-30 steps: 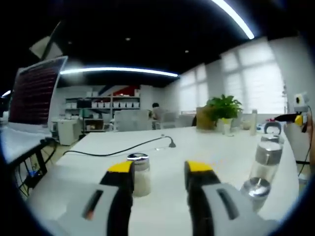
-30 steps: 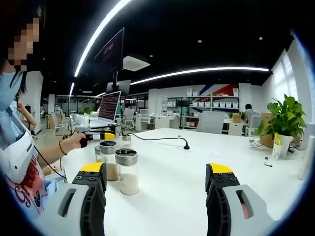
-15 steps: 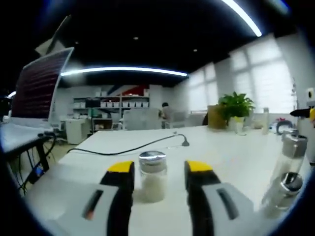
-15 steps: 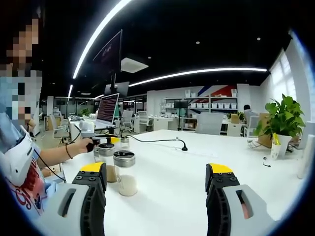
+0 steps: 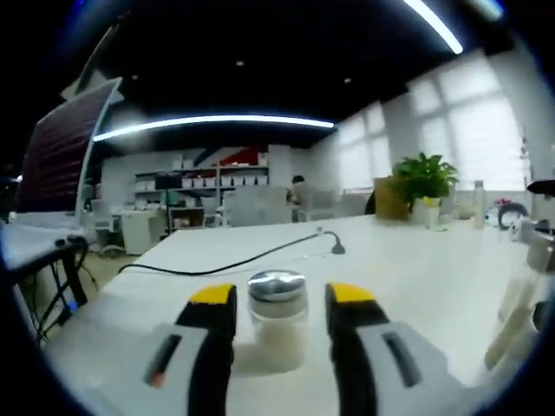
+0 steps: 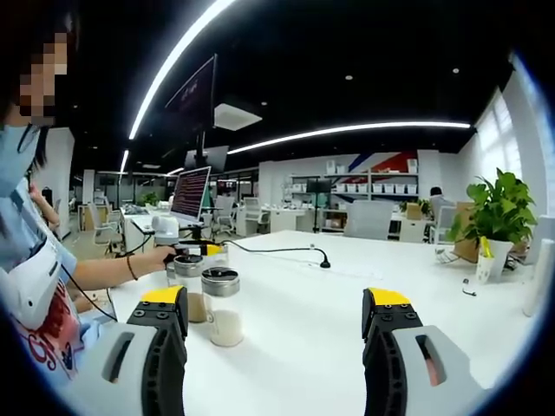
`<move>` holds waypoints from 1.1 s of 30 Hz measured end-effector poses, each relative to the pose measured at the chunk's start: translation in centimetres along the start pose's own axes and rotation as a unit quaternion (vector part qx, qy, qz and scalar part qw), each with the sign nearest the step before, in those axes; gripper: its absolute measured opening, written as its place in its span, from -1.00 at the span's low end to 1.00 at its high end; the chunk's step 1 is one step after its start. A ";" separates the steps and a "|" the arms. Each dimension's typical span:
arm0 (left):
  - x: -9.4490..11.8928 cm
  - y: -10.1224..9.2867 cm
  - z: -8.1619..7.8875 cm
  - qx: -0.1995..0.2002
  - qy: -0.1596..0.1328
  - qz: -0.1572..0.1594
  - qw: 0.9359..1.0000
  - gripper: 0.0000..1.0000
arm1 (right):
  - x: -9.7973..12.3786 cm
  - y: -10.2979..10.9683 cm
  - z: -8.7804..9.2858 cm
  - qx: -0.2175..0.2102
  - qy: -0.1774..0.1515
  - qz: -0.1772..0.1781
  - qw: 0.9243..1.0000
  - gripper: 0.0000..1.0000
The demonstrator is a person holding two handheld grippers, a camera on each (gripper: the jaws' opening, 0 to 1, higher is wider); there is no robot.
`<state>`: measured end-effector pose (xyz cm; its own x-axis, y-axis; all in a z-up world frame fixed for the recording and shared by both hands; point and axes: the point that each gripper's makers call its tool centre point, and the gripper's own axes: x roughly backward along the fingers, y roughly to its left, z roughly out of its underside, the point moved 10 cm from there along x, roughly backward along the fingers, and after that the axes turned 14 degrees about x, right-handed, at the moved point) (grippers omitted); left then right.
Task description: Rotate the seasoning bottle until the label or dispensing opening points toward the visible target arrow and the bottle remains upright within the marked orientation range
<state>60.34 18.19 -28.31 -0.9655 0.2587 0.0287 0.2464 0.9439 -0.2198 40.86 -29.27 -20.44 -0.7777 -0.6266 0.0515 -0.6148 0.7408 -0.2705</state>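
A clear seasoning bottle (image 5: 277, 316) with a silver cap and white grains stands upright on the white table (image 5: 416, 277). It sits between the yellow-tipped jaws of my left gripper (image 5: 279, 295), which is open around it with small gaps on both sides. In the right gripper view, my right gripper (image 6: 277, 299) is open and holds nothing. Two capped bottles, one with white grains (image 6: 223, 305) and one behind it (image 6: 187, 284), stand just past its left jaw. Beyond them a hand (image 6: 158, 257) holds the left gripper (image 6: 211, 250).
A black cable (image 5: 234, 260) runs across the table to a small base (image 6: 323, 262). A laptop screen (image 5: 61, 156) stands at the left. Blurred bottles (image 5: 520, 303) are at the right edge. A potted plant (image 6: 501, 208) stands far right. The person sits at left.
The left gripper has moved forward and sideways, so the bottle that was beside its left jaw now stands between the jaws. The right gripper's view has barely shifted.
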 end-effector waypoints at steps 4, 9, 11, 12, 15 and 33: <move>-0.6 0.4 0.3 0.014 0.005 -0.010 1.000 -0.14 | 0.1 -0.1 0.1 -0.001 0.001 0.002 1.000 0.70; -1.2 0.4 0.3 0.006 0.002 -0.011 1.000 -0.14 | 0.1 -0.1 -0.1 0.002 -0.002 0.003 1.000 0.70; -1.5 0.6 0.3 0.010 0.000 -0.014 1.000 -0.14 | -0.1 -0.1 0.0 0.001 -0.001 0.001 1.000 0.70; -1.7 0.7 0.3 0.012 0.001 -0.016 1.000 -0.13 | -0.1 -0.1 0.0 0.000 0.000 0.001 1.000 0.70; -2.0 0.9 0.4 0.016 0.002 -0.019 1.000 -0.13 | -0.1 -0.1 0.1 -0.002 0.002 0.001 1.000 0.70; -2.5 -0.1 0.8 -0.010 -0.014 -0.014 1.000 -0.29 | -0.2 -0.1 0.2 -0.003 0.005 0.001 1.000 0.69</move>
<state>62.66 17.28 -29.17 -0.9738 0.2271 0.0074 0.2211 0.9544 -0.2007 41.11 -29.27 -20.64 -0.7797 -0.6232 0.0600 -0.6144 0.7431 -0.2653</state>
